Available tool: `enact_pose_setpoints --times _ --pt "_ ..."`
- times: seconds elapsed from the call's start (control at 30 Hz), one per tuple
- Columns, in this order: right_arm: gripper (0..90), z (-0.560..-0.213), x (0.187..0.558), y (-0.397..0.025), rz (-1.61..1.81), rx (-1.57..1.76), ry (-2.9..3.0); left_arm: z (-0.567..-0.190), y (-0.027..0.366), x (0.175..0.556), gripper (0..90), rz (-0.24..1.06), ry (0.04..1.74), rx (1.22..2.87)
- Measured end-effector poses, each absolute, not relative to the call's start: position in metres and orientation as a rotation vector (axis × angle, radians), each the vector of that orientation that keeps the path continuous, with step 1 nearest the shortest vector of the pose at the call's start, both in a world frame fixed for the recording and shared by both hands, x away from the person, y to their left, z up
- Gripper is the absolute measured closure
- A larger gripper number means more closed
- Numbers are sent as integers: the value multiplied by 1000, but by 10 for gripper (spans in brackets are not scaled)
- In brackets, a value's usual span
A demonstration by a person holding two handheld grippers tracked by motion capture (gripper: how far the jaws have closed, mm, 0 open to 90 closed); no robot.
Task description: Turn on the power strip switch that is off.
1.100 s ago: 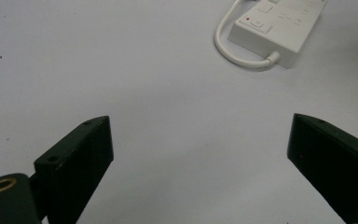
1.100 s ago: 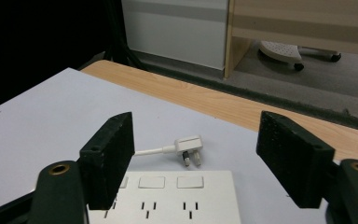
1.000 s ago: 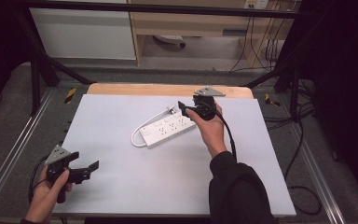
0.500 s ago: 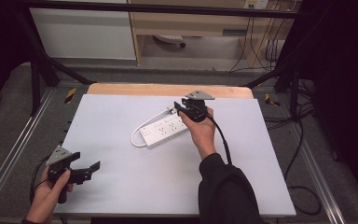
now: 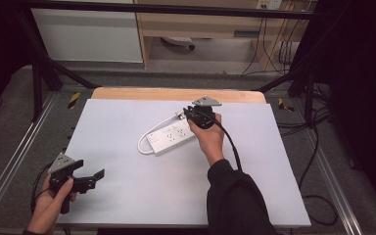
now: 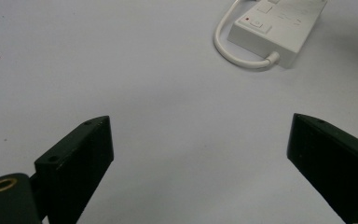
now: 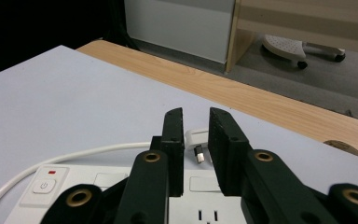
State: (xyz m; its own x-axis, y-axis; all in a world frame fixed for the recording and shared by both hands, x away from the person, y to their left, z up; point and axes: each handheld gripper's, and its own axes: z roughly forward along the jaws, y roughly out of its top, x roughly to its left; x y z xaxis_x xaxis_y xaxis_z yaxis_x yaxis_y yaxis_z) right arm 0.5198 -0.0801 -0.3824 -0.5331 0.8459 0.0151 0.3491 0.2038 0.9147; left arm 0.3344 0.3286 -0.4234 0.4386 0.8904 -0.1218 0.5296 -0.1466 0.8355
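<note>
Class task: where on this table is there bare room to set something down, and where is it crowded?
Free: the white table top between the left hand-held gripper and the power strip, and right of the sleeve. Crowded: around the strip, under the right hand-held gripper.

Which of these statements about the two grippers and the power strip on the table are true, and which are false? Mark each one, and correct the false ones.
1. The left gripper has its jaws spread wide apart with nothing between them. True.
2. The power strip is black. False: it is white, with a white cable looping from its switch end.
3. The right gripper is above the power strip. True.
4. The left gripper is touching the power strip. False: it is held near the table's front left corner, well apart from the strip.
5. A white plug lies just beyond the right gripper's fingertips. True.
</note>
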Motion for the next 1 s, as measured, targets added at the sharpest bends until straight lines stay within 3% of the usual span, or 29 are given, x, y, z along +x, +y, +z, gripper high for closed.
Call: enact_pose_setpoints --times 0.33,1.0 --pt "867 -389 525 -74 1329 1120 1993 -424 328 335 71 517 1213 1820" --pt "862 -396 528 -62 1327 1122 2032 -424 328 335 71 518 1203 1829"
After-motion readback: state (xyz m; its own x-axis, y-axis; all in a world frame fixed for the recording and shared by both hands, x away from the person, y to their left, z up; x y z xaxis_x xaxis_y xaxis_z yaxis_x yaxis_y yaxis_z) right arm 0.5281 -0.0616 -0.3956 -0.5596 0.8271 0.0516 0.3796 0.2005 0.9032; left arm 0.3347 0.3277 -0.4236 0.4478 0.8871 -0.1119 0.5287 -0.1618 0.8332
